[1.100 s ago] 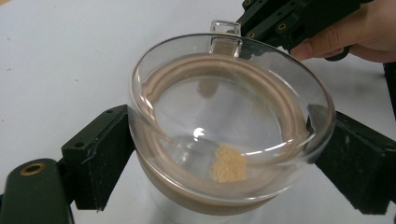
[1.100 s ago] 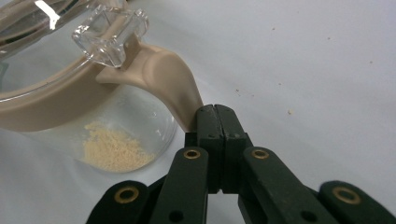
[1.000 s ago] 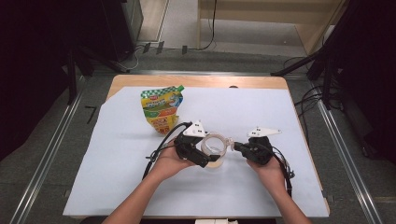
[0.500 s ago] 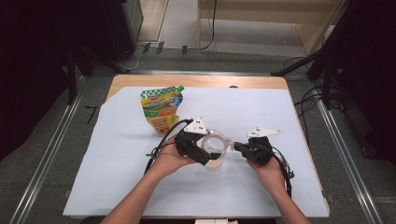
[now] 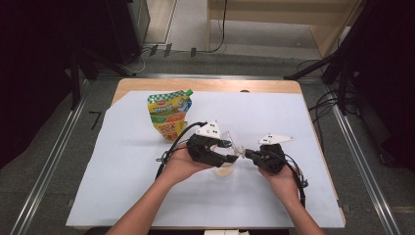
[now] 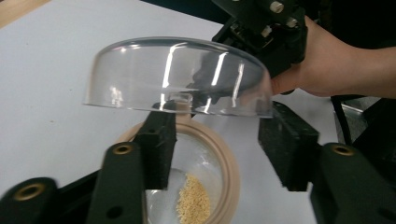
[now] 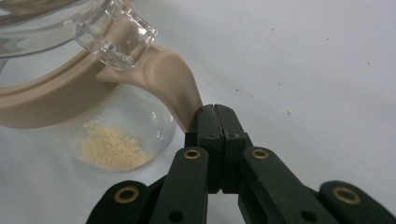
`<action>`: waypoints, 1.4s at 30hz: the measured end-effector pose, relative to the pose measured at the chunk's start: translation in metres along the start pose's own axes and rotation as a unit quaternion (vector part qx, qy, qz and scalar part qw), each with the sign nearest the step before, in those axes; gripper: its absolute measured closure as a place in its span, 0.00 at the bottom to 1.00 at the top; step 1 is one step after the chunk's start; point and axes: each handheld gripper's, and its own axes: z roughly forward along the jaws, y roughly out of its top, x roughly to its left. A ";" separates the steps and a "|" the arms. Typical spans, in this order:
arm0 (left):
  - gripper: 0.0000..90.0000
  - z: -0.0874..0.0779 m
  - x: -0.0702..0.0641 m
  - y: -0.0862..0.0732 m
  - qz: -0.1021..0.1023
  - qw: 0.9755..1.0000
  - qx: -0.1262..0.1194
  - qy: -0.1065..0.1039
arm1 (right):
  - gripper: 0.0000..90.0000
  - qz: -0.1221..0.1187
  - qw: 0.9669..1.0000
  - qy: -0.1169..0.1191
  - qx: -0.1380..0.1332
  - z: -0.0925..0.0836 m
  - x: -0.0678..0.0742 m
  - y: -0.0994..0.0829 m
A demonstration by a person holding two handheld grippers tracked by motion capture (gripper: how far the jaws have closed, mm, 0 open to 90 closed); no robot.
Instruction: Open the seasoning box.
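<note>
The left gripper [image 5: 230, 151] was positioned at the centre of the white-covered table [image 5: 122, 166], directly over a clear glass jar [image 5: 225, 169] with a beige sealing ring [image 6: 229, 163]. A clear domed glass lid [image 6: 177, 77] lay between its two black jaws. The jaws had just been closing; in the left gripper view the left pad reached the underside of the lid rim and the right pad stood at the right end of the rim, but whether the pads pressed on the glass could not be determined. The lid was lifted clear of the jar mouth and tilted, with the open jar visible beneath it. A small heap of pale yellow granules [image 6: 191, 205] lay on the jar bottom.

The right gripper [image 7: 215, 114] was located just right of the jar. Its jaws were pressed fully together, and a beige tab [image 7: 175, 84] projecting from the sealing ring ran to their tips and ended against them; a grip on the tab could not be confirmed. A clear glass lug [image 7: 116, 32] on the lid sat above that tab.

A green-and-yellow printed pouch [image 5: 169, 113] lay on the far left of the table, well apart from the jar. Loose crumbs [image 7: 289, 111] were scattered on the cover near the right gripper.
</note>
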 end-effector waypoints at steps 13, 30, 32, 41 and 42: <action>0.94 0.004 -0.005 0.013 -0.006 0.999 0.009 -0.043 | 1.00 0.003 1.000 -0.001 0.000 0.000 0.001 0.000; 0.87 0.019 0.002 0.027 -0.051 0.997 0.002 -0.066 | 1.00 0.005 1.000 -0.002 -0.001 -0.001 0.001 -0.001; 0.85 0.022 0.003 0.028 -0.055 0.996 0.000 -0.069 | 1.00 0.004 1.000 -0.002 -0.003 -0.001 0.001 -0.001; 0.75 0.016 0.000 0.029 -0.055 0.996 0.010 -0.065 | 0.96 0.000 1.000 0.001 -0.014 -0.005 -0.002 -0.002; 0.72 0.015 0.000 0.029 -0.057 0.996 0.012 -0.066 | 0.95 -0.001 1.000 0.000 -0.015 -0.005 -0.002 -0.002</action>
